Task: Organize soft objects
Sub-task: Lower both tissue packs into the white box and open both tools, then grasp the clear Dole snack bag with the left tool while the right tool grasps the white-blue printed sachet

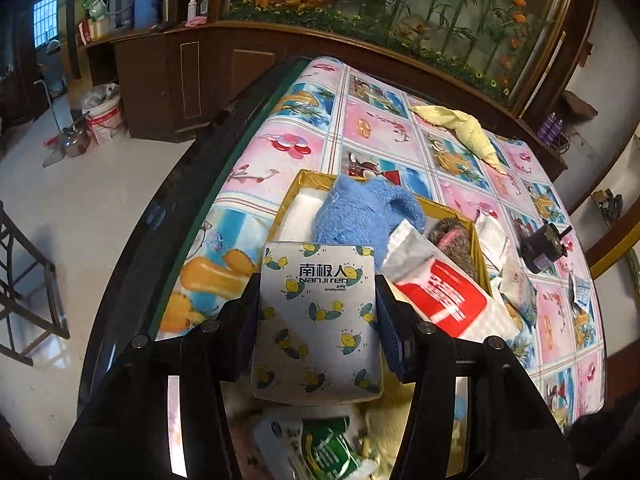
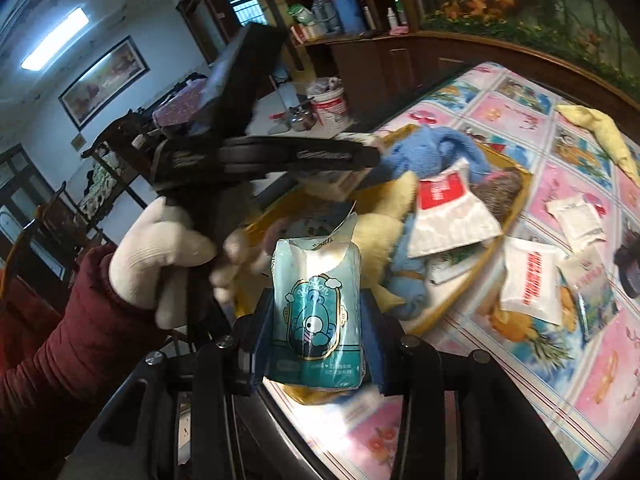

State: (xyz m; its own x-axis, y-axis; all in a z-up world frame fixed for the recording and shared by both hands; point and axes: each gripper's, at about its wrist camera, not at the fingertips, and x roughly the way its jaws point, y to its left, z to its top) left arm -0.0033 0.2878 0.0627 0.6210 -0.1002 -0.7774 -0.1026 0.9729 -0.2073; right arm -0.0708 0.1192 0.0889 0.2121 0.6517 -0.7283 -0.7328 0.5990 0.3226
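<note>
Step in hand: carrying packs to yellow box (image 1: 456, 210) on counter (image 1: 256, 148).

Your left hand-held gripper (image 1: 318, 308) pinches lemon-print tissue pack (image 1: 316, 320).

Your right hand-held gripper (image 2: 318, 316) pinches teal bear-print tissue pack (image 2: 316, 312), above box's near edge.

Next: likely lower each beside blue plush towel (image 1: 360, 212), then release.

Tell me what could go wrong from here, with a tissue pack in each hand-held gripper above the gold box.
1. The gold box already looks crowded with the blue plush and red-and-white pouch; added packs may slide out.
2. The teal tissue pack is torn open at the top, so tissues could spill from the right hand-held gripper.
3. The left hand-held gripper holding the lemon-print pack works close by; the two could collide.
</note>
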